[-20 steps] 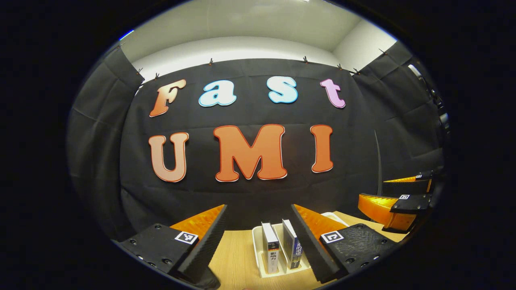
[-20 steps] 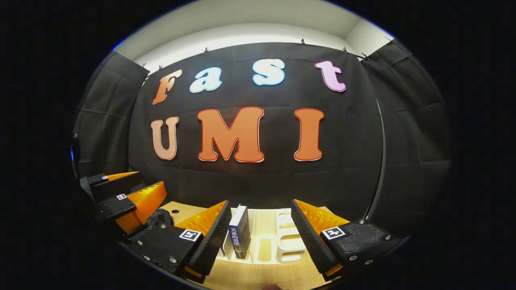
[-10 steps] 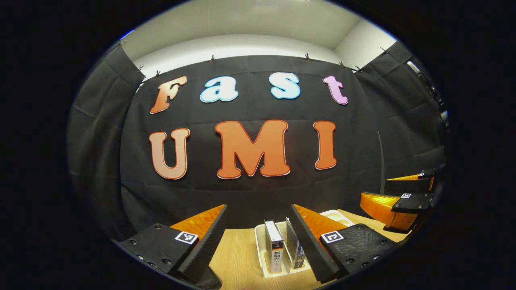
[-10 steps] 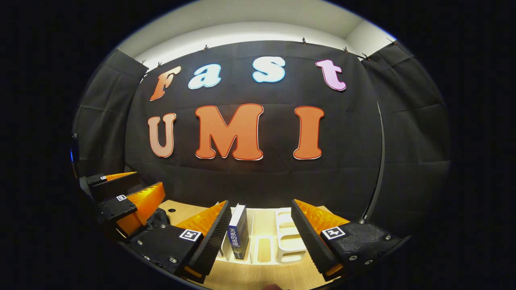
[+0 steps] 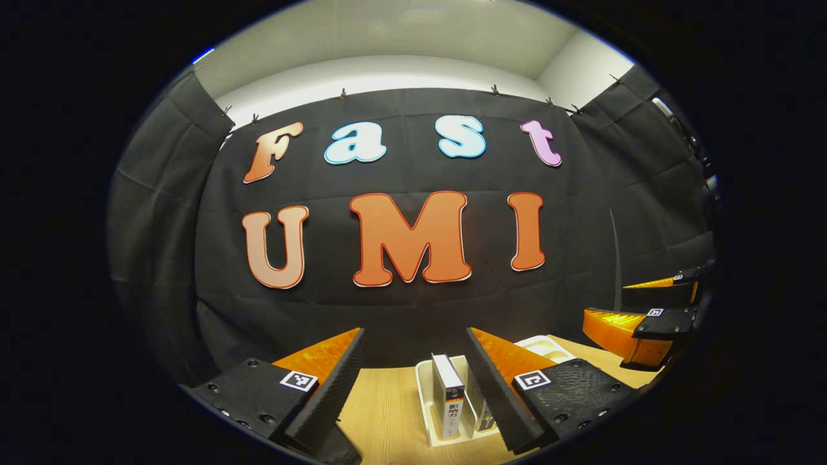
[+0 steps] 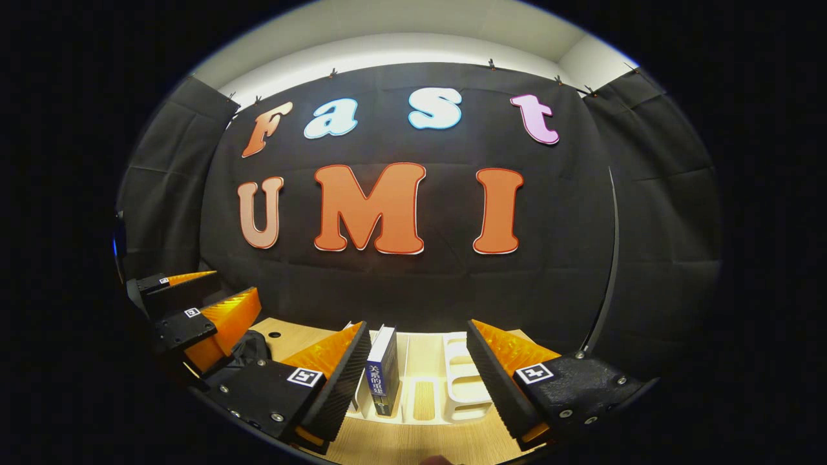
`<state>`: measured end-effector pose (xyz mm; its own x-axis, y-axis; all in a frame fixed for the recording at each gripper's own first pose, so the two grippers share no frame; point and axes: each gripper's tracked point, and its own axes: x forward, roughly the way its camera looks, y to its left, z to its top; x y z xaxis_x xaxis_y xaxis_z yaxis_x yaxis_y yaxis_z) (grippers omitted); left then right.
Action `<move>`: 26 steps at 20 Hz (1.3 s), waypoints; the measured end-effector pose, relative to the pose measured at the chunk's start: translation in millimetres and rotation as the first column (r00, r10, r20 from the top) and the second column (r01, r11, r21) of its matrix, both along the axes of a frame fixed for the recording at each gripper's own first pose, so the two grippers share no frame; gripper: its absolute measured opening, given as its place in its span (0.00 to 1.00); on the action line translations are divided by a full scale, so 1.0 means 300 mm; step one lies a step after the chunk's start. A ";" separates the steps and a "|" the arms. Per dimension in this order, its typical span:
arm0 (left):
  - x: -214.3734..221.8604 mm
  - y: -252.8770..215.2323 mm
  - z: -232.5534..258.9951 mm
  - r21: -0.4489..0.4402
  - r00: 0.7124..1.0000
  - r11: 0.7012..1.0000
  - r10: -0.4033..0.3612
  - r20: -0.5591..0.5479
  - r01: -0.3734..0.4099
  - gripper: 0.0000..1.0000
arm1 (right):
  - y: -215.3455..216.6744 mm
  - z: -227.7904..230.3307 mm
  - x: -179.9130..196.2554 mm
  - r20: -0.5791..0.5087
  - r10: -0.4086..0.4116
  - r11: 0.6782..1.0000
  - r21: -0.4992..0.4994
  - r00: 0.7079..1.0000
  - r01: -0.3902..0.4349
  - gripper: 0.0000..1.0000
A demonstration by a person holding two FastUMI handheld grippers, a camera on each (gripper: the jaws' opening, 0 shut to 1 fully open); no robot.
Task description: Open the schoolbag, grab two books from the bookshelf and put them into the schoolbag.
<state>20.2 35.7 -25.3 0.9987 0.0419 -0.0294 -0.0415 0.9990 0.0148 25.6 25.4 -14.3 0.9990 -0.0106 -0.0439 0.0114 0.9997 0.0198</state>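
I am holding both grippers wide apart and empty over a pale wooden table (image 5: 387,413) before the booth's black cloth wall: my left gripper (image 5: 413,381) facing a white-spined book (image 5: 448,403) upright in the white bookshelf (image 6: 462,381), my right gripper (image 6: 417,378) facing a blue book (image 6: 382,378) there.

Wood, plastic and paper
Matt wood-grain table (image 5: 387,413); smooth white plastic rack (image 6: 462,381); glossy-covered book (image 6: 382,378); matt cloth wall (image 6: 413,284).

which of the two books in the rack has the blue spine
The blue-spined book stands nearer the rack's empty slots; the other book has a dark spine.
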 end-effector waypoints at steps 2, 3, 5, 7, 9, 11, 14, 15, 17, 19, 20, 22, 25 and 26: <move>-0.002 0.009 -0.008 0.014 1.000 1.000 0.007 -0.002 -0.007 0.95 | 0.002 -0.011 0.006 -0.006 0.003 1.000 -0.006 1.000 -0.003 0.93; -0.005 0.019 -0.006 0.023 1.000 1.000 0.013 0.000 -0.013 0.95 | 0.003 -0.016 0.010 -0.011 0.006 1.000 -0.007 1.000 -0.006 0.93; -0.005 0.037 -0.009 0.044 1.000 0.999 0.024 0.000 -0.023 0.94 | 0.013 -0.030 0.022 -0.023 0.011 1.000 -0.004 1.000 -0.011 0.93; -0.014 0.046 -0.035 0.080 0.999 0.996 0.034 -0.013 -0.033 0.95 | 0.022 -0.041 0.024 -0.030 0.021 1.000 0.004 0.999 -0.021 0.93; -0.022 0.055 -0.072 0.140 0.998 0.990 0.043 -0.042 -0.037 0.94 | 0.038 -0.052 0.034 -0.035 0.034 0.999 -0.002 0.999 -0.035 0.93; -0.036 0.071 -0.127 0.185 0.995 0.982 0.060 -0.079 -0.044 0.95 | 0.043 -0.070 0.045 -0.044 0.043 0.999 -0.019 0.998 -0.044 0.93; -0.072 0.140 -0.222 0.301 0.986 0.952 0.105 -0.128 -0.062 0.96 | 0.040 -0.092 0.062 -0.057 0.055 0.998 -0.036 0.997 -0.057 0.93; -0.084 0.166 -0.255 0.353 0.982 0.934 0.120 -0.146 -0.062 0.96 | 0.041 -0.105 0.066 -0.063 0.059 0.997 -0.040 0.996 -0.061 0.93; -0.124 0.204 -0.334 0.453 0.972 0.890 0.143 -0.186 -0.044 0.96 | 0.033 -0.128 0.077 -0.076 0.066 0.996 -0.048 0.995 -0.070 0.93; -0.164 0.242 -0.425 0.522 0.958 0.853 0.163 -0.235 -0.018 0.95 | 0.032 -0.145 0.085 -0.083 0.073 0.995 -0.056 0.994 -0.077 0.93; -0.187 0.261 -0.469 0.550 0.950 0.835 0.175 -0.257 -0.005 0.96 | 0.031 -0.152 0.088 -0.088 0.075 0.995 -0.059 0.993 -0.080 0.93; -0.225 0.288 -0.560 0.605 0.933 0.796 0.196 -0.303 0.029 0.96 | 0.030 -0.170 0.096 -0.094 0.083 0.994 -0.068 0.992 -0.090 0.93; -0.299 0.342 -0.723 0.688 0.895 0.718 0.231 -0.382 0.108 0.96 | 0.021 -0.183 0.100 -0.095 0.093 0.992 -0.079 0.991 -0.101 0.93; -0.324 0.365 -0.785 0.708 0.878 0.692 0.244 -0.413 0.141 0.96 | 0.015 -0.186 0.099 -0.094 0.093 0.992 -0.082 0.991 -0.101 0.93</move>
<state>-77.1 145.3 -260.9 0.8689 0.2922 -0.3996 0.1110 0.6717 0.7325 55.3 29.9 -70.1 0.9874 0.0790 -0.1368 -0.0882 0.9941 -0.0629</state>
